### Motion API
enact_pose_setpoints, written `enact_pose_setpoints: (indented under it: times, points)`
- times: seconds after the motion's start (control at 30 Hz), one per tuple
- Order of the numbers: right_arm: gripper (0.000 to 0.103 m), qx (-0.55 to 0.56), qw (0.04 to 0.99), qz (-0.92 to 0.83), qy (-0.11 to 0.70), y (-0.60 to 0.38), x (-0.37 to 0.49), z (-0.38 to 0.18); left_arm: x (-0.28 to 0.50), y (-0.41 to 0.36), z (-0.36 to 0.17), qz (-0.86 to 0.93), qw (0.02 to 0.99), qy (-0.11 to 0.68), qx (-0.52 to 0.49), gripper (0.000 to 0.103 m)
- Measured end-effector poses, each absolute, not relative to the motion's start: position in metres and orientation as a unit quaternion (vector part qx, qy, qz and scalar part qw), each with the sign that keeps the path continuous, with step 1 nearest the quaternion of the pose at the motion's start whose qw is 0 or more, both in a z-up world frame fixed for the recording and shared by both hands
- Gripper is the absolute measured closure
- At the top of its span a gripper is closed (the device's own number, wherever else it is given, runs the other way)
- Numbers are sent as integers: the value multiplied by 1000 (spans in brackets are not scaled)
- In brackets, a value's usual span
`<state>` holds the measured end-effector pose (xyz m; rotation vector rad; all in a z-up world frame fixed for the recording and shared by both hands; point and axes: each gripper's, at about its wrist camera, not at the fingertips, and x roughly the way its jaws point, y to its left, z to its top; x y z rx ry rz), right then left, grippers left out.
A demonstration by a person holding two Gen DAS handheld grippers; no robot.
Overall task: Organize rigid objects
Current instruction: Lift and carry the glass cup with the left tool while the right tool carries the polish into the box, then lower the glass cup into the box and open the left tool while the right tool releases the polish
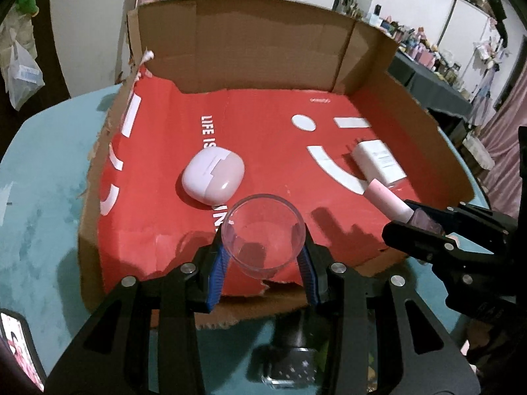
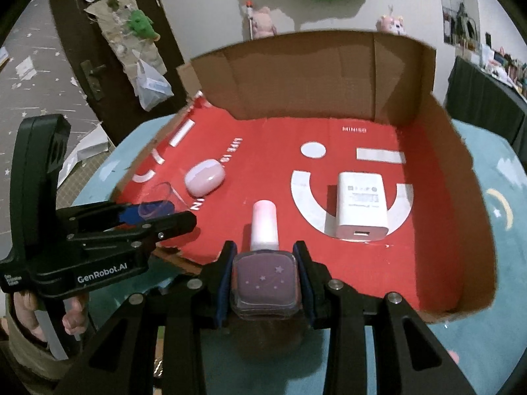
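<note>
Clear plastic sits clamped between the blue pads of my left tool (image 1: 263, 253): a small transparent cup (image 1: 262, 234), held on its side with the open mouth facing away from me, at about 6 o'clock over the near edge of the cardboard tray (image 1: 369, 62). My right tool (image 2: 264, 276) is closed on a purple nail polish bottle (image 2: 263, 283), its pale pink cap (image 2: 263, 225) pointing toward 12 o'clock, also just over the tray's torn near edge.

Inside the tray, on the red lining, a pink earbud case (image 1: 213, 179) lies just beyond the cup at 11 o'clock, and a white charger (image 2: 360, 205) rests at 1 o'clock from the bottle, close beside the cap.

My worry is crowding. The cup is smooth and thin-walled, so a squeeze across its round side could let it squirt out or roll once released, straight into the earbud case. The bottle, set down cap-first or tilted, could topple against the charger. Both tools working side by side over one edge could also knock each other.
</note>
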<state>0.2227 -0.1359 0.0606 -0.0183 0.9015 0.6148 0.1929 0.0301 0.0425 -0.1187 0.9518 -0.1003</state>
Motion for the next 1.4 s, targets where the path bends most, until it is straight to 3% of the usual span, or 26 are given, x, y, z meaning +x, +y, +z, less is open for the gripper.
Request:
enact_pose_setpoints:
  times: [1.4]
  points:
    - [65,-9,863,226,451,-140,278,29,240,20,22,-23,884,466,-21,66]
